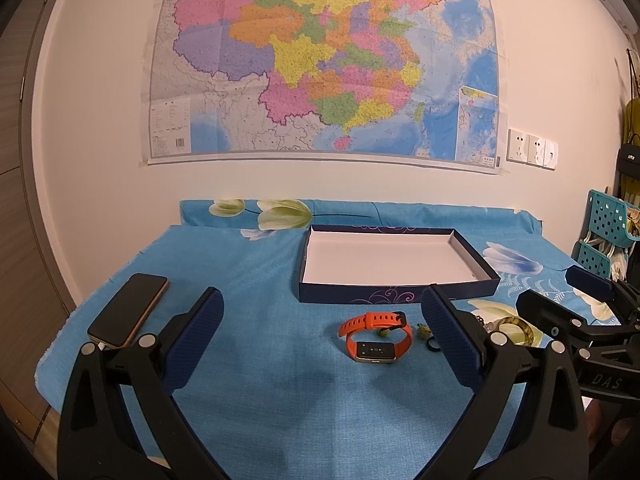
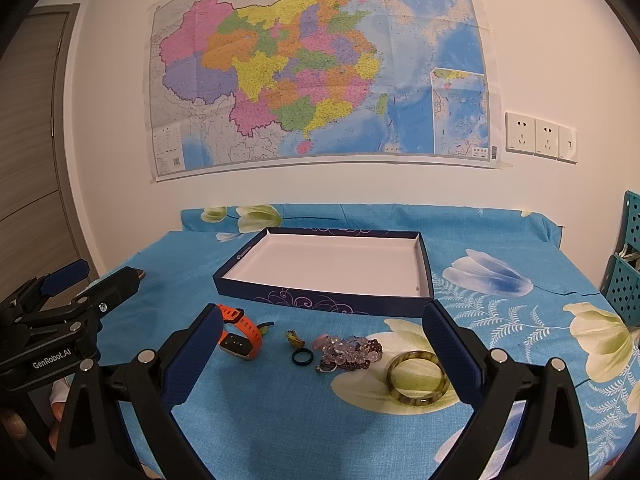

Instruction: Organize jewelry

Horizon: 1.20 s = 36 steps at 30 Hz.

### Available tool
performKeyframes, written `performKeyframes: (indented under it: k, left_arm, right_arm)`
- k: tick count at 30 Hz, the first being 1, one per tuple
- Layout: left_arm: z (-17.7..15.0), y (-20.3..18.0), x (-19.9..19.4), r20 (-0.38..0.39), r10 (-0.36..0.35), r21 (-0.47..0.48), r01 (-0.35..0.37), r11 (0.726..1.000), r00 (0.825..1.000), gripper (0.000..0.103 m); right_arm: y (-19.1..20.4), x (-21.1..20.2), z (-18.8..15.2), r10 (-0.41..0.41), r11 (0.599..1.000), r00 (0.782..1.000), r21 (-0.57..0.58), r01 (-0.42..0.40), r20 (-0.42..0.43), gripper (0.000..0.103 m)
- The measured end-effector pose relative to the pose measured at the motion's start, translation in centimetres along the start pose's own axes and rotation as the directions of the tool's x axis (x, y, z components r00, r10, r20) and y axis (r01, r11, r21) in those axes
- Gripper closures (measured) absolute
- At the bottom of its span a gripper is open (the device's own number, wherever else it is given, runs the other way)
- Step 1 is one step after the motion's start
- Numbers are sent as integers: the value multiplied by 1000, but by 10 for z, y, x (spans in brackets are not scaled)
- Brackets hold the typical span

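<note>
On the blue floral cloth (image 2: 280, 420), at 12 o'clock from both tongs, the shallow navy box (image 2: 426, 276) sits with its white floor bare, so by this evidence nothing is sorted yet and the whole task remains. Your left gripper (image 1: 320, 340) and right gripper (image 2: 320, 352) both hang above the cloth with fingers spread wide, holding nothing. Between the grippers and the box lies the jewelry, all of it outside the box: the orange watch (image 2: 240, 334) toward 10 o'clock in the right wrist view, then a small green-and-yellow trinket (image 2: 293, 338), a dark ring (image 2: 301, 358), a heap of pale beads (image 2: 350, 353), and the amber-green bangle (image 2: 417, 378) toward 1 o'clock. Only the right wrist view shows the beads and the full bangle; the left finger hides most of them in the left wrist view. Only the left wrist view shows a phone (image 1: 128, 310) at 10 o'clock, well apart from the jewelry.
</note>
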<state>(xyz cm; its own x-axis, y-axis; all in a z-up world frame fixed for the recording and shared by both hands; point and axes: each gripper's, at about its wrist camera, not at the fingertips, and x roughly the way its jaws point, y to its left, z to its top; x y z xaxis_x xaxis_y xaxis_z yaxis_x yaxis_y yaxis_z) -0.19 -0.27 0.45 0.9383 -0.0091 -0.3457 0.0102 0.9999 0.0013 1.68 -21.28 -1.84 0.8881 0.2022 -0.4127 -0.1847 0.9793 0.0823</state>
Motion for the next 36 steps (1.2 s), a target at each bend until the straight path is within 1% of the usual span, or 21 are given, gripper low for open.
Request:
performKeyframes:
  k: [31,36]
  left_arm:
    - [0,0,-1,0,-1,-3,1,1000,1000,6]
    - [0,-2,-2,-9,-10,-7,10,1000,1000,6]
  right_arm:
    - [2,3,2,5,1000,1000,-1,-5,2,7]
    - [3,4,1,2,1000,1000,-2,-2,1,7]
